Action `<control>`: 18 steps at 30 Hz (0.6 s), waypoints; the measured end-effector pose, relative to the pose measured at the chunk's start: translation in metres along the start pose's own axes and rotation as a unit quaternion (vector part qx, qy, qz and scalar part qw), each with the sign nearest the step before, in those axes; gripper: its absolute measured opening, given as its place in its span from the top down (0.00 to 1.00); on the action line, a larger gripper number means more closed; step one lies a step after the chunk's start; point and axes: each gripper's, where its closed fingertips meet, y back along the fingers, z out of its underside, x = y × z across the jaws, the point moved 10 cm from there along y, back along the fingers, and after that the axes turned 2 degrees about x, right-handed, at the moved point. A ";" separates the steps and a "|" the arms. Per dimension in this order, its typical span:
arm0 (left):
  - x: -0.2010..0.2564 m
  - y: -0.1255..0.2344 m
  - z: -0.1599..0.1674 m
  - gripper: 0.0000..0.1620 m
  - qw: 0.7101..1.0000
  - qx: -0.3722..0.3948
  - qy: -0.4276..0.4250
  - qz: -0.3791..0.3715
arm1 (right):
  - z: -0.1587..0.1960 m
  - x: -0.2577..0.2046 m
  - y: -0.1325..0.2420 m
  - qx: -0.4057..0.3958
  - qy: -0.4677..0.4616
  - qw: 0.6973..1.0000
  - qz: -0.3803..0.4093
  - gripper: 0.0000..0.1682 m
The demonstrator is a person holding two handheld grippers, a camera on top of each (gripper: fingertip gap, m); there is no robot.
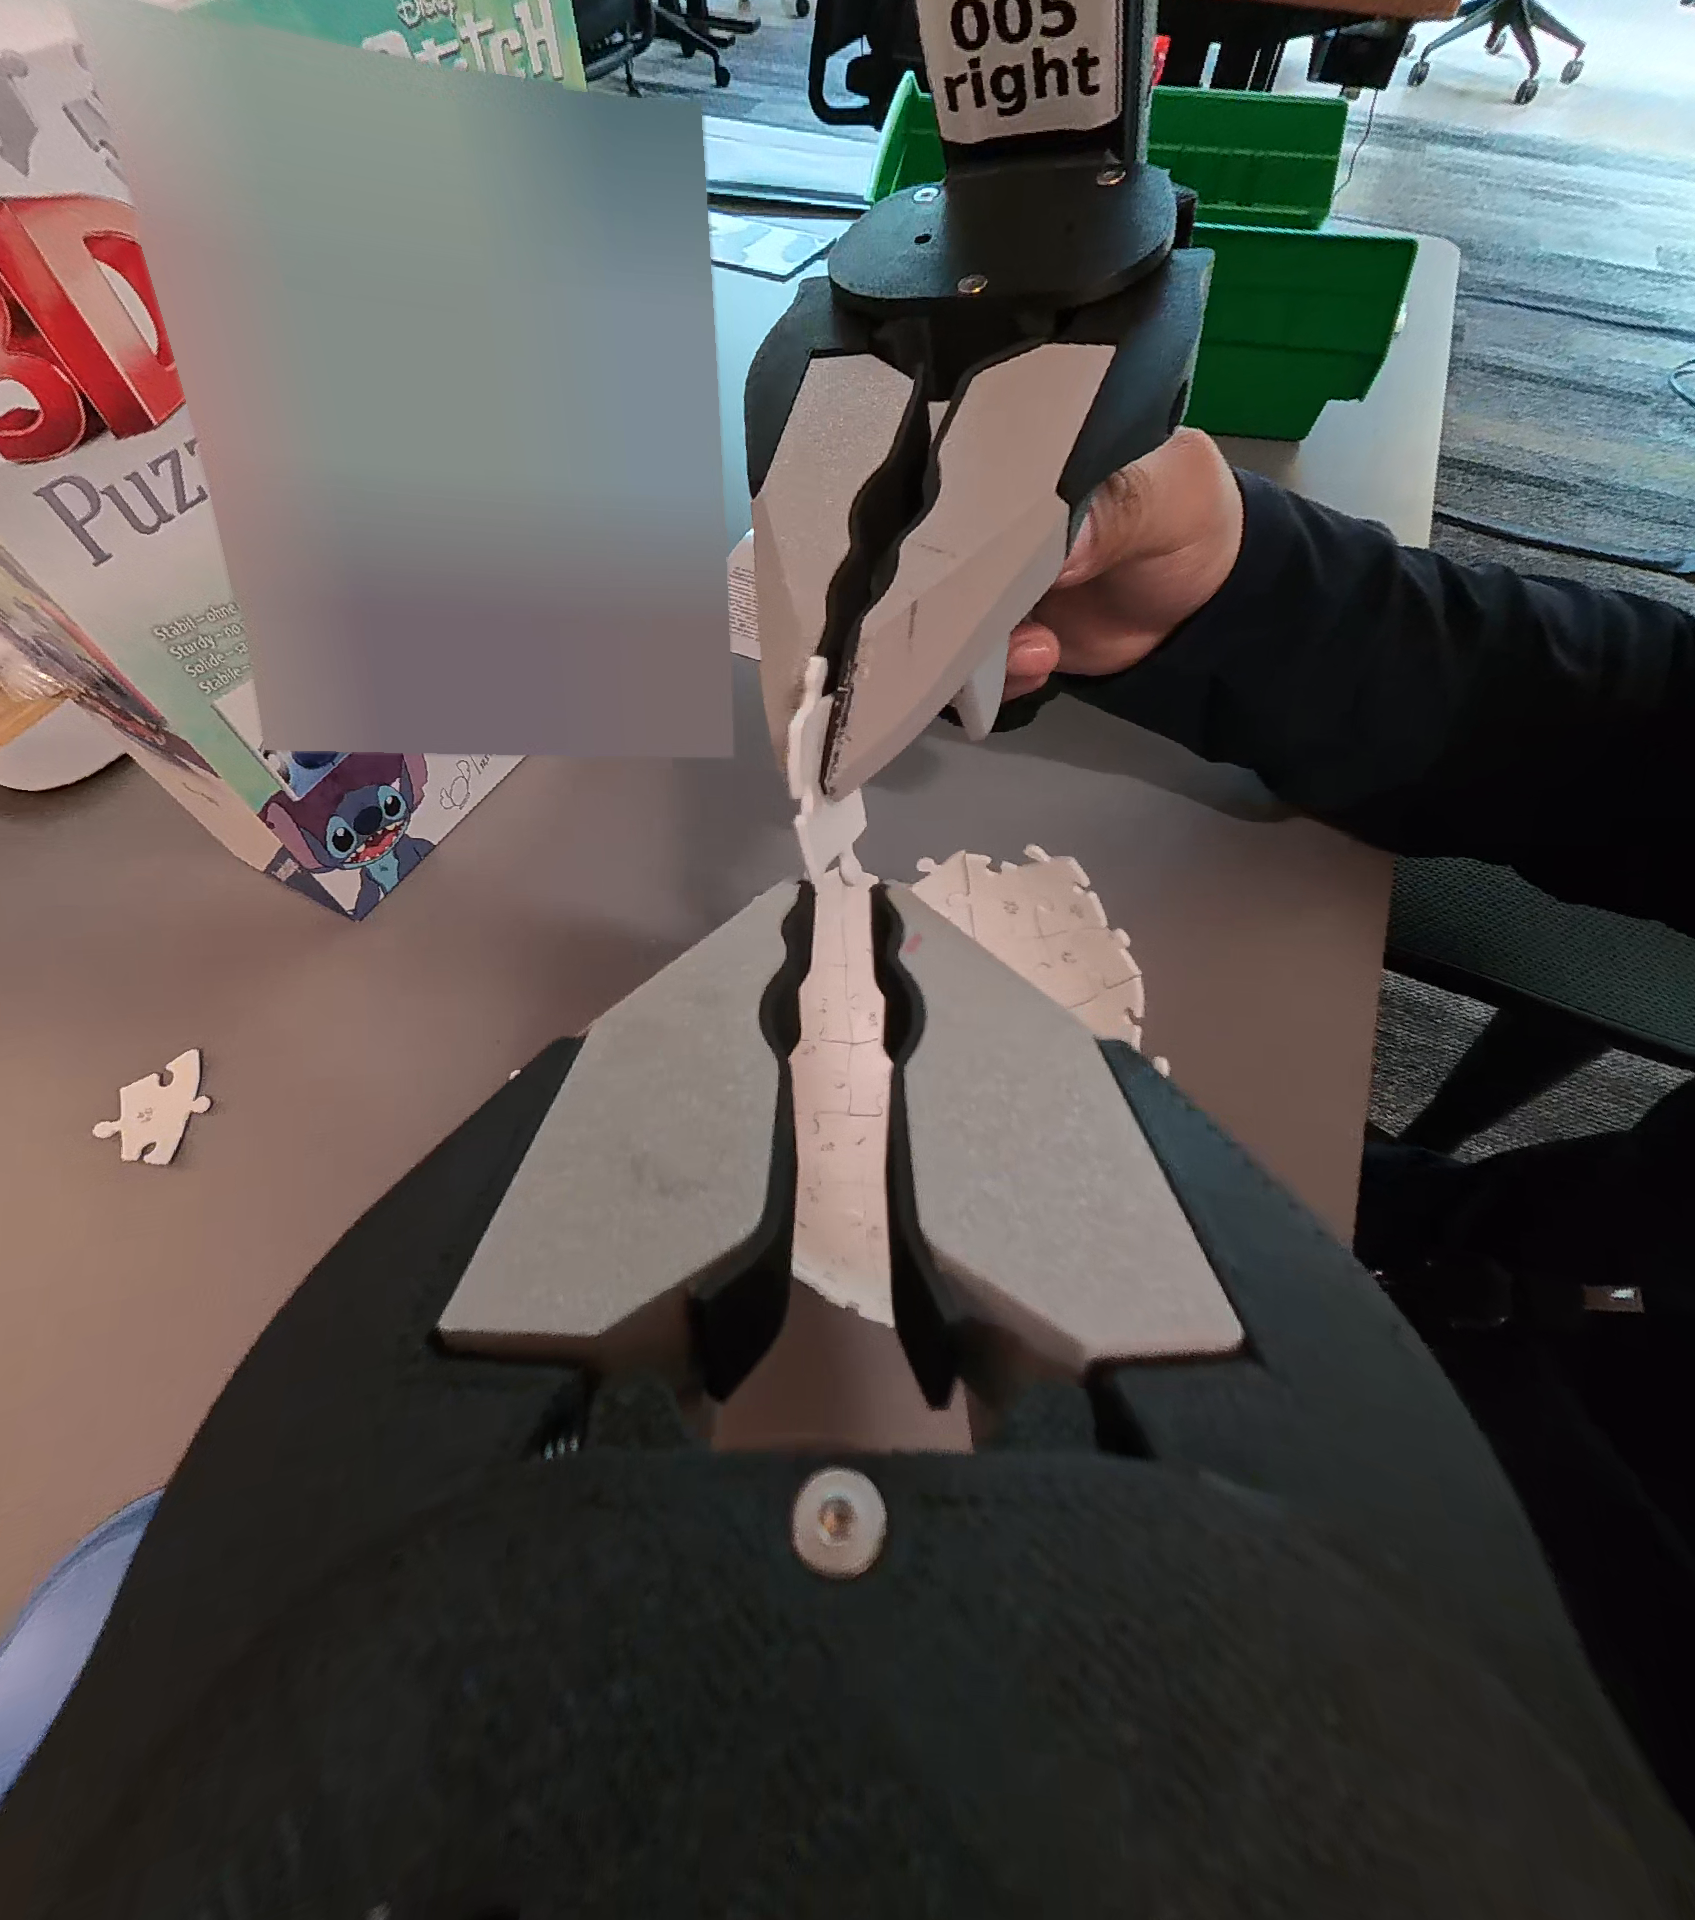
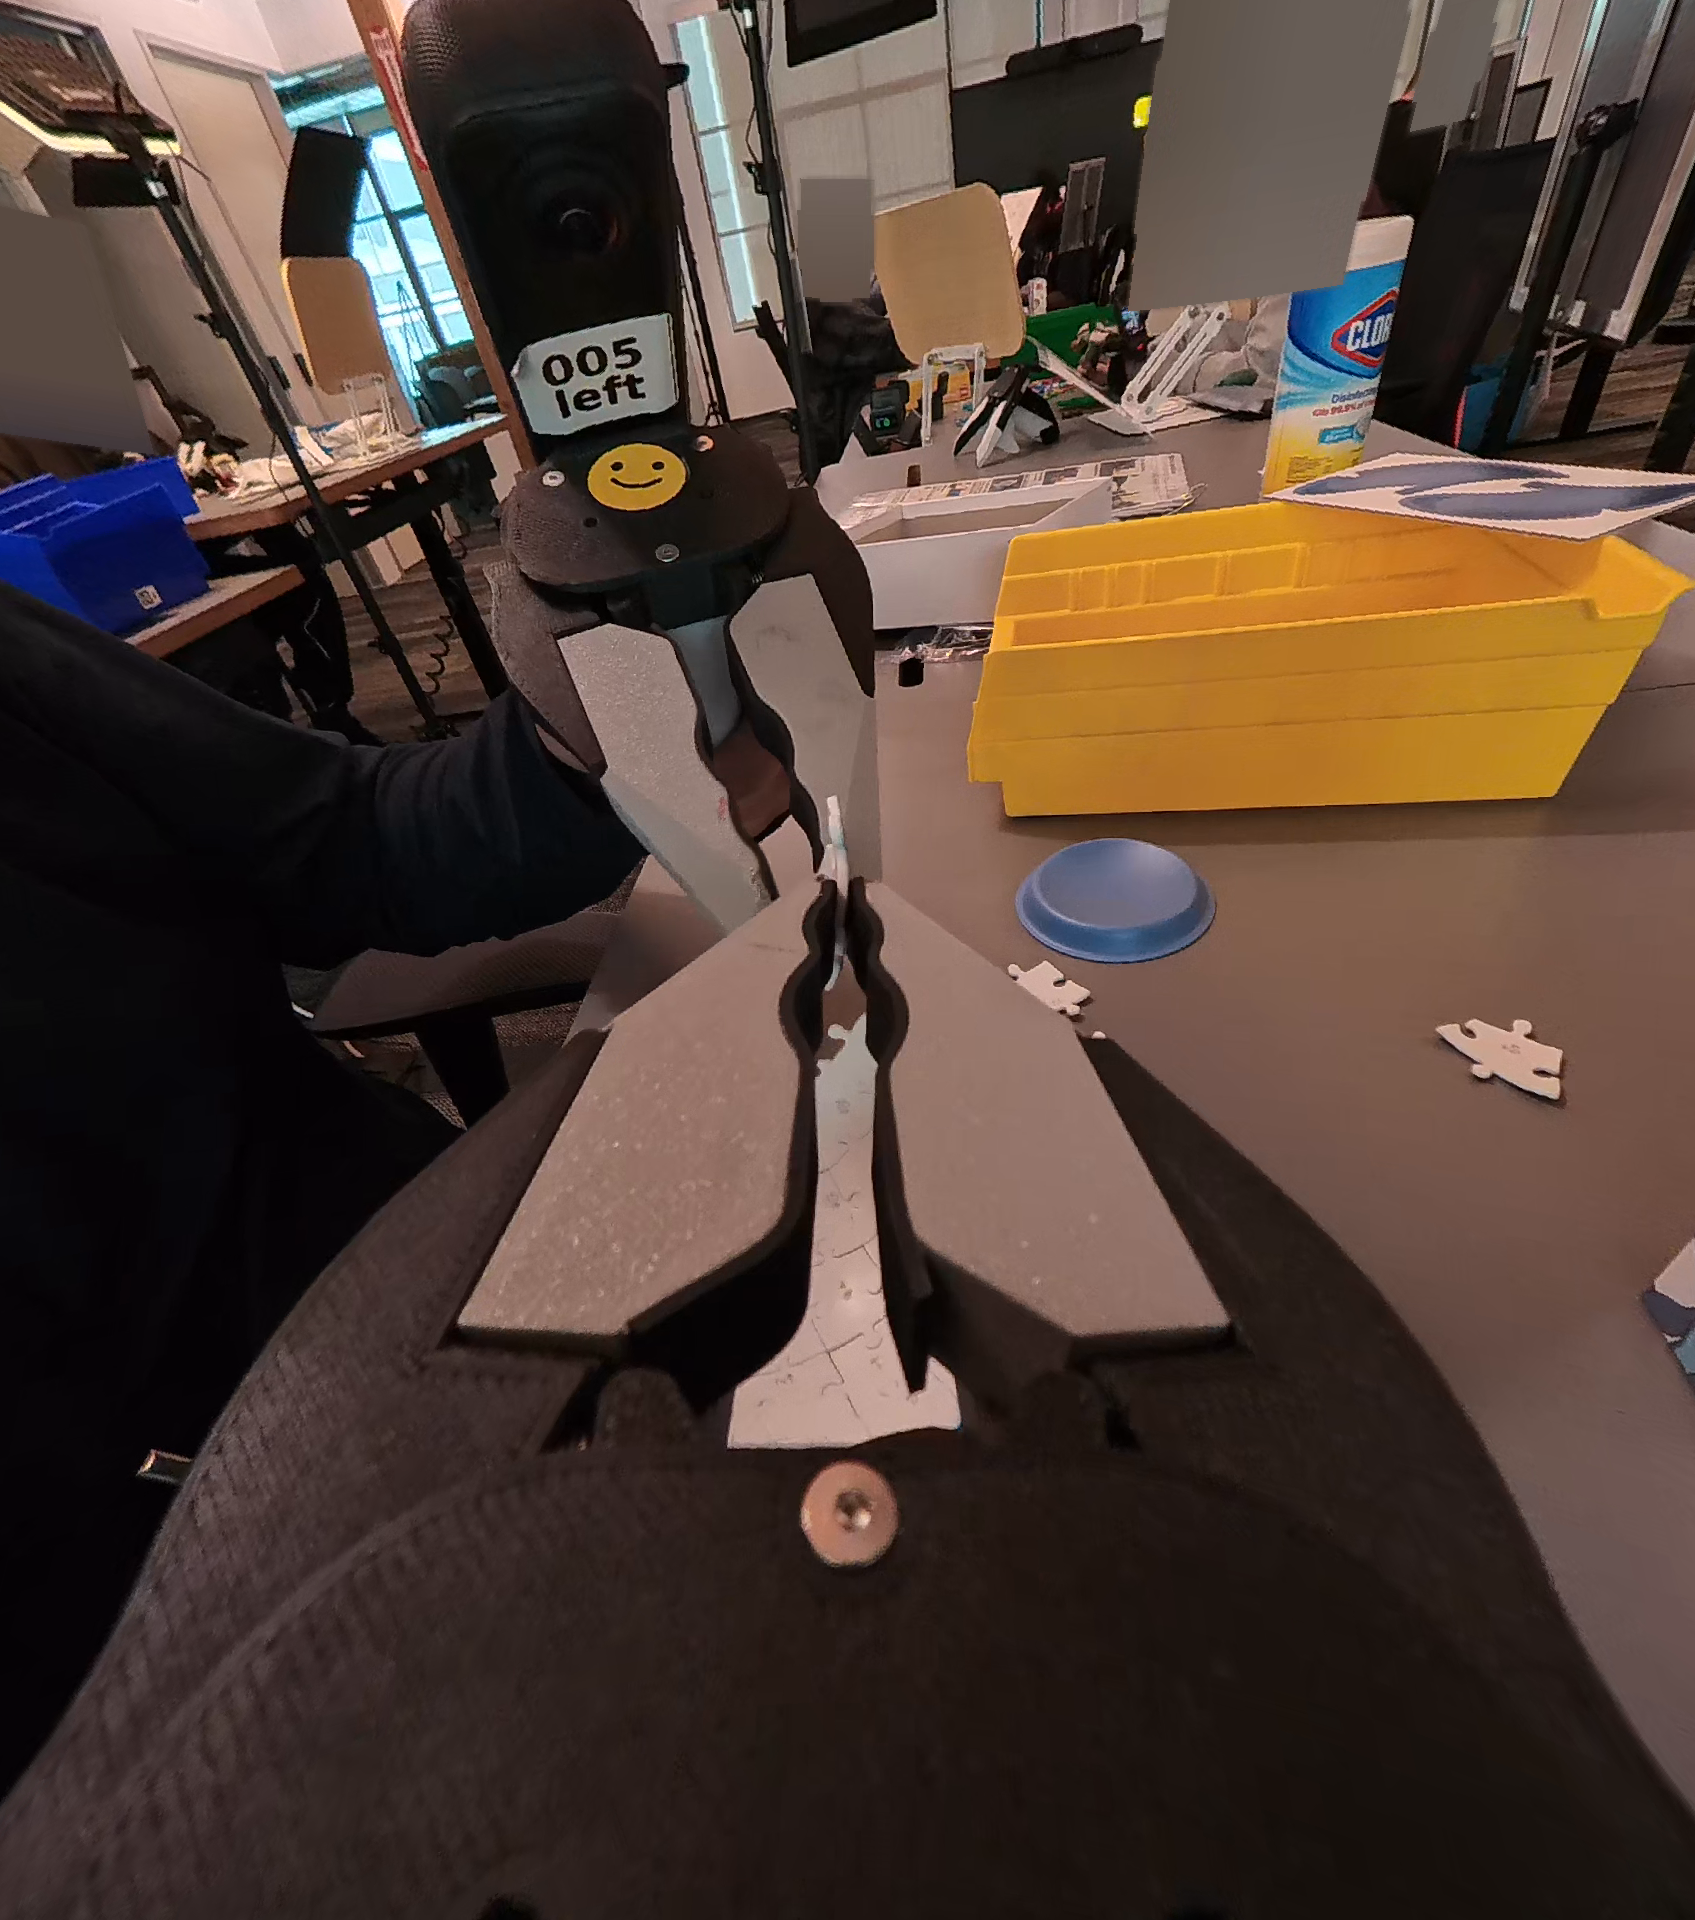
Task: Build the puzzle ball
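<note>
My left gripper (image 1: 838,894) is shut on a curved white section of joined puzzle pieces (image 1: 843,1091), which runs along the gap between its fingers. My right gripper (image 1: 827,774) comes down from above, shut on a single white puzzle piece (image 1: 830,826). That piece's lower edge touches the section's top edge at my left fingertips. More joined white pieces (image 1: 1040,935) show just right of my left gripper; I cannot tell whether they are the same section. In the right wrist view my right gripper (image 2: 841,894) meets my left gripper (image 2: 801,868) tip to tip, with white pieces (image 2: 853,1299) below.
Loose pieces lie on the grey table (image 1: 152,1107) (image 2: 1503,1055) (image 2: 1051,985). A blue dome stand (image 2: 1113,899) sits beyond them. The puzzle box (image 1: 95,416) stands at the left. Stacked yellow bins (image 2: 1290,675), a wipes canister (image 2: 1336,374) and green bins (image 1: 1269,312) are farther back. Left and right tips are no more than a few centimetres apart.
</note>
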 end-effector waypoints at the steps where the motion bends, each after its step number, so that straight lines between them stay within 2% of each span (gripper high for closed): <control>1: 0.000 0.000 0.000 0.95 1.000 0.001 0.000 0.000 | 0.000 0.000 0.000 0.000 0.000 1.000 -0.001 1.00; 9: -0.001 0.001 0.001 1.00 1.000 0.001 -0.002 -0.003 | 0.001 0.000 0.000 -0.002 -0.002 1.000 -0.003 1.00; 18: -0.002 0.005 0.000 1.00 1.000 0.006 0.003 -0.003 | 0.001 0.002 0.001 -0.005 -0.004 1.000 0.000 1.00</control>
